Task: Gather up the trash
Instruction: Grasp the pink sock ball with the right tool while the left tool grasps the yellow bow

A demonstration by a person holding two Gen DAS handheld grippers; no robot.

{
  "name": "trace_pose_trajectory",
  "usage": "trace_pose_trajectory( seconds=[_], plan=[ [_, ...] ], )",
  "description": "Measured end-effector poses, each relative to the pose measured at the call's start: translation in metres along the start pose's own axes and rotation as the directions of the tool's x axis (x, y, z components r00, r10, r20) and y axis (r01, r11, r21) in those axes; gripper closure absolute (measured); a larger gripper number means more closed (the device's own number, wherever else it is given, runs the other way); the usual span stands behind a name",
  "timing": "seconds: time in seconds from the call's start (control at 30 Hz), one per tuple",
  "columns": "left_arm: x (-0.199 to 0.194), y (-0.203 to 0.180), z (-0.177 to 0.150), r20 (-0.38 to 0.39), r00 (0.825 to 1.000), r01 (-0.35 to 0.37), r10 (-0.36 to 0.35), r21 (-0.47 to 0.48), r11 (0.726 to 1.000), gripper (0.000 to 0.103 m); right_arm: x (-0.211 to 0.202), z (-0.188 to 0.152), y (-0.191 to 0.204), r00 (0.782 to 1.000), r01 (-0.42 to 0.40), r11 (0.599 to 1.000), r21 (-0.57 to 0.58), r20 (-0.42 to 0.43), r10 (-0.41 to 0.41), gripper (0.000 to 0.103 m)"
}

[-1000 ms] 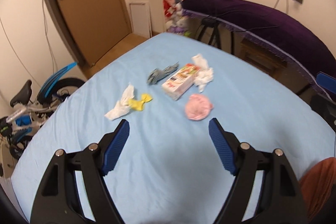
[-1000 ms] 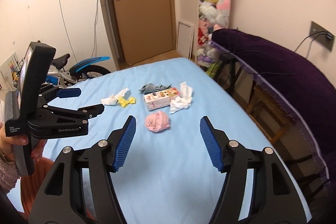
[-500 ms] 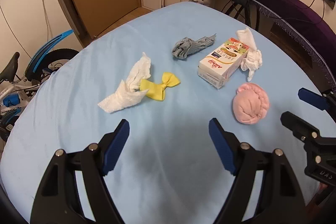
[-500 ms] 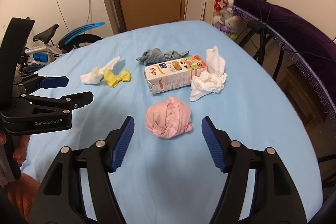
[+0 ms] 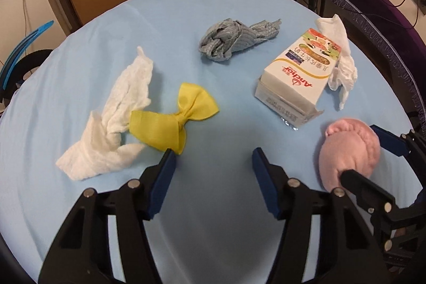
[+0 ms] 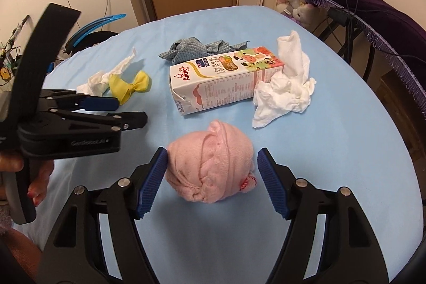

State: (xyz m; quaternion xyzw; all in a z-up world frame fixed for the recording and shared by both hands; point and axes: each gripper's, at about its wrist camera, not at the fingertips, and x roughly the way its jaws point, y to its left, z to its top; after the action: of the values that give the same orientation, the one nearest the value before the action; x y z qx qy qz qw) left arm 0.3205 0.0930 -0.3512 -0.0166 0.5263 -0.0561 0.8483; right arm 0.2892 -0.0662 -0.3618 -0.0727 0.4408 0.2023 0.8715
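Both wrist views close, angled steeply down at table (image 5: pixel 186 17); share milk carton (image 6: pixel 221 81), pink bundle (image 5: pixel 348 151).

Both tools are angled downward. The left tool (image 5: pixel 214 160) has just been narrowed, nothing between; the right tool (image 6: pixel 212 160) is held apart.

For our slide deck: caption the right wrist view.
Open right gripper straddles pink cloth bundle on blue tablecloth, milk carton and tissues behind.
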Motion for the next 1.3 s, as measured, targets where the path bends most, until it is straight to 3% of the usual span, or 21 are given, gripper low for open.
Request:
trace_pose_trajectory(
  seconds=[0.27, 0.33, 0.47, 0.5, 0.8, 0.93, 1.07, 1.13, 1.27, 1.3],
  plan=[
    [0.009, -0.001, 0.018, 0.045, 0.999, 0.004, -0.004, 0.004, 1.0, 0.043, 0.009, 0.003, 0.009, 1.0, -0.015, 0.999, -0.041, 0.008, 0.015, 0.039],
    [0.01, 0.0, 0.021, 0.055, 0.999, 0.001, -0.001, -0.001, 1.0, 0.053, 0.008, 0.004, 0.01, 1.0, -0.013, 0.999, -0.05, 0.012, 0.014, 0.042],
    [0.009, 0.008, 0.023, 0.068, 0.997, 0.04, -0.037, -0.03, 0.999, 0.093, 0.006, 0.006, 0.012, 1.0, -0.011, 0.998, -0.067, 0.014, 0.012, 0.045],
    [0.009, 0.012, 0.023, 0.069, 0.996, 0.059, -0.056, -0.047, 0.997, 0.097, 0.005, 0.006, 0.013, 1.0, -0.012, 0.997, -0.071, 0.014, 0.013, 0.046],
    [-0.006, 0.019, 0.02, 0.121, 0.985, 0.133, -0.123, -0.075, 0.988, 0.102, -0.001, 0.006, 0.017, 0.999, -0.023, 0.997, -0.076, 0.024, 0.025, 0.047],
    [-0.013, 0.018, 0.022, 0.127, 0.987, 0.105, -0.095, -0.071, 0.992, 0.102, -0.004, 0.007, 0.017, 0.999, -0.025, 0.996, -0.083, 0.032, 0.027, 0.047],
    [-0.02, 0.011, 0.027, 0.16, 0.986, -0.039, 0.042, -0.024, 0.999, 0.097, -0.005, 0.008, 0.016, 0.999, -0.031, 0.997, -0.071, 0.034, 0.033, 0.047],
    [-0.017, 0.011, 0.032, 0.16, 0.984, -0.074, 0.075, -0.011, 0.997, 0.093, -0.004, 0.009, 0.016, 0.999, -0.034, 0.997, -0.069, 0.031, 0.037, 0.047],
    [-0.007, 0.018, 0.038, 0.167, 0.981, -0.094, 0.1, -0.041, 0.995, 0.046, -0.002, 0.009, 0.018, 0.999, -0.035, 0.997, -0.072, 0.027, 0.037, 0.047],
    [-0.005, 0.02, 0.039, 0.177, 0.978, -0.108, 0.115, -0.046, 0.993, 0.04, -0.002, 0.008, 0.018, 0.999, -0.036, 0.997, -0.072, 0.026, 0.038, 0.047]
  ],
)
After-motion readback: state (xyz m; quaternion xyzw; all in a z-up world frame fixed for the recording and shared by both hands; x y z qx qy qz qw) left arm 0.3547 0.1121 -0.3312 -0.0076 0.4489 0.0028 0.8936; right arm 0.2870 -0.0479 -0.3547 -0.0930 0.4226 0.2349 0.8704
